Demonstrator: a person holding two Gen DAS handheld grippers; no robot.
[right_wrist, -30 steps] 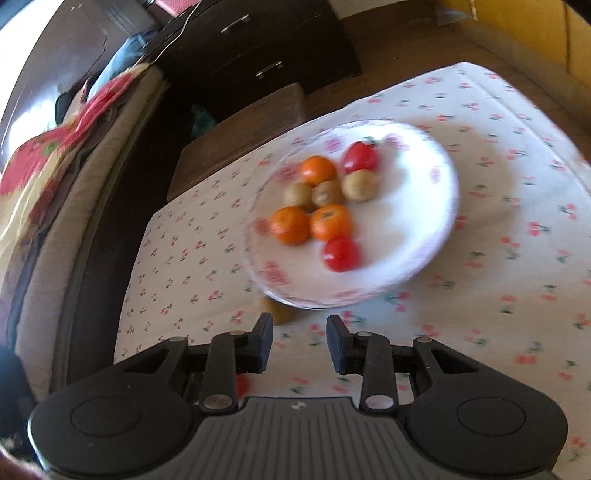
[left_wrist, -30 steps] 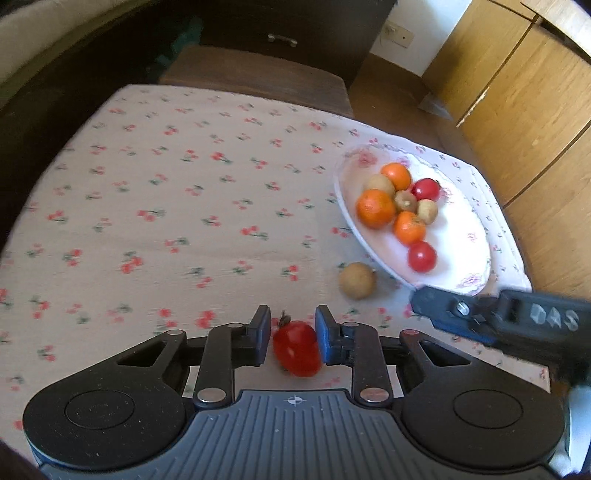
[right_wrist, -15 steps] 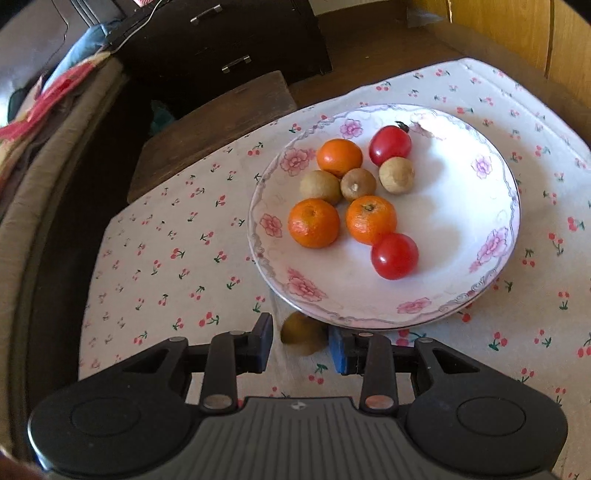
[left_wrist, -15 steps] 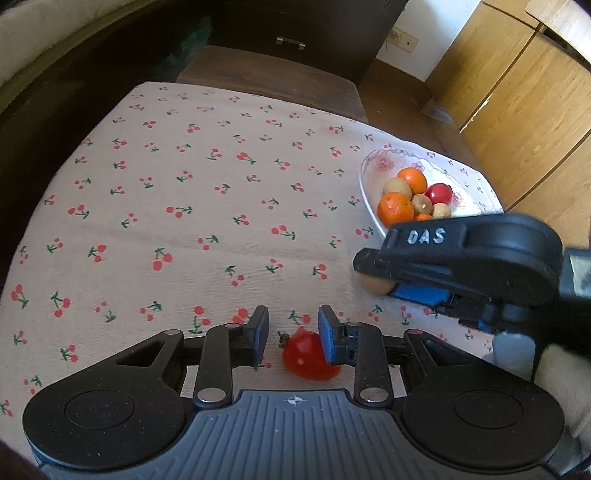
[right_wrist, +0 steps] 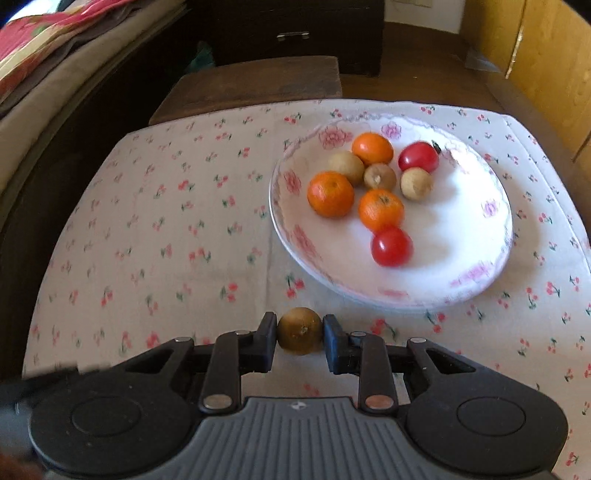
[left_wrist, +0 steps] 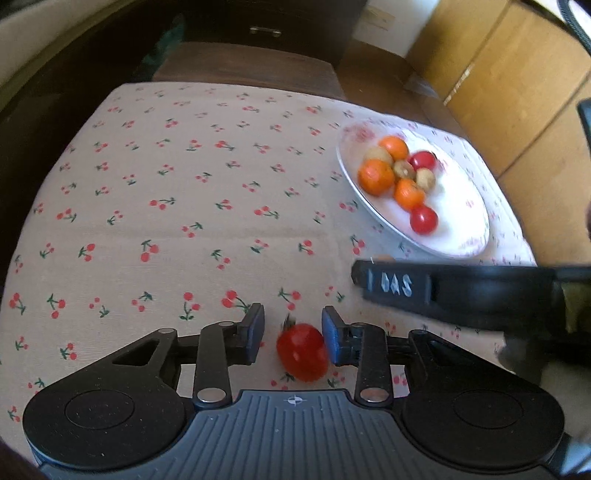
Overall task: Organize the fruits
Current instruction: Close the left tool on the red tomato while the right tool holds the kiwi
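My left gripper (left_wrist: 293, 334) is open around a red tomato (left_wrist: 302, 350) lying on the cherry-print cloth; the tomato touches the right finger, with a gap at the left one. My right gripper (right_wrist: 299, 334) is shut on a small brown round fruit (right_wrist: 299, 330), just in front of the white flowered plate (right_wrist: 476, 273). The plate holds three oranges, two tomatoes and three brown fruits. In the left wrist view the plate (left_wrist: 469, 236) lies far right, and the right gripper's black body (left_wrist: 461, 291) crosses in front of it.
The table's far edge meets a dark wooden stool (right_wrist: 258, 83) and a dark cabinet (right_wrist: 295, 33). Wooden cupboard doors (left_wrist: 509, 85) stand at the right. A sofa with a patterned cover (right_wrist: 55, 55) runs along the left.
My right gripper has closed on the brown fruit beside the plate and pulled back a little. My left gripper stays open around the tomato, which now sits nearer its right finger.
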